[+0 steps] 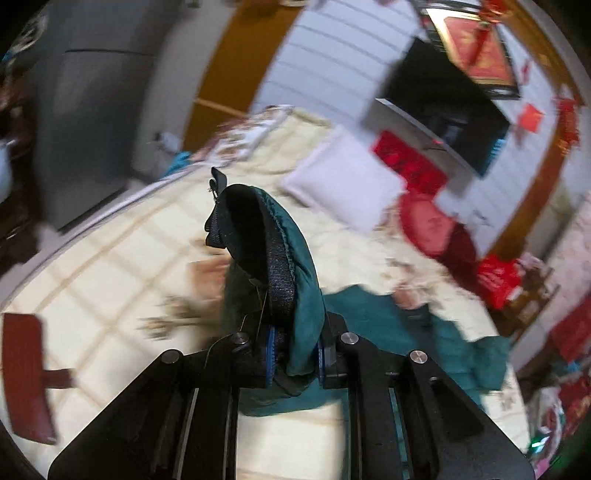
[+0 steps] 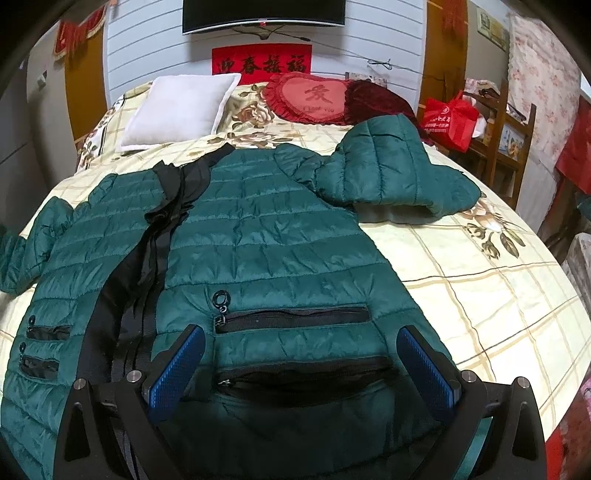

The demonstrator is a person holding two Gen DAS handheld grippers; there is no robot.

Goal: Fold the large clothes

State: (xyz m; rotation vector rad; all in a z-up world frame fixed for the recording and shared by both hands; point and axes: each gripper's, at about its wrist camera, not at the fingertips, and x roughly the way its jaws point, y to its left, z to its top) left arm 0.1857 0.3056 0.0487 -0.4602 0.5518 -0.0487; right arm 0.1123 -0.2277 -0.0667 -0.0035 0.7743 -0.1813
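A dark green quilted jacket (image 2: 266, 229) lies spread on the bed (image 2: 480, 295), front up, its black zipper band down the left and its hood (image 2: 391, 166) at the far right. My right gripper (image 2: 301, 365) is open, its blue pads (image 2: 177, 365) wide apart just above the jacket's hem by the zip pockets. In the left wrist view, my left gripper (image 1: 295, 350) is shut on a cuff or edge of the green jacket (image 1: 291, 258), black trim showing, lifted above the bed (image 1: 110, 258). The view is blurred.
A white pillow (image 2: 181, 107) and a red heart cushion (image 2: 314, 98) lie at the head of the bed. A TV (image 2: 264, 14) hangs on the wall. A wooden shelf with a red bag (image 2: 450, 122) stands at the right.
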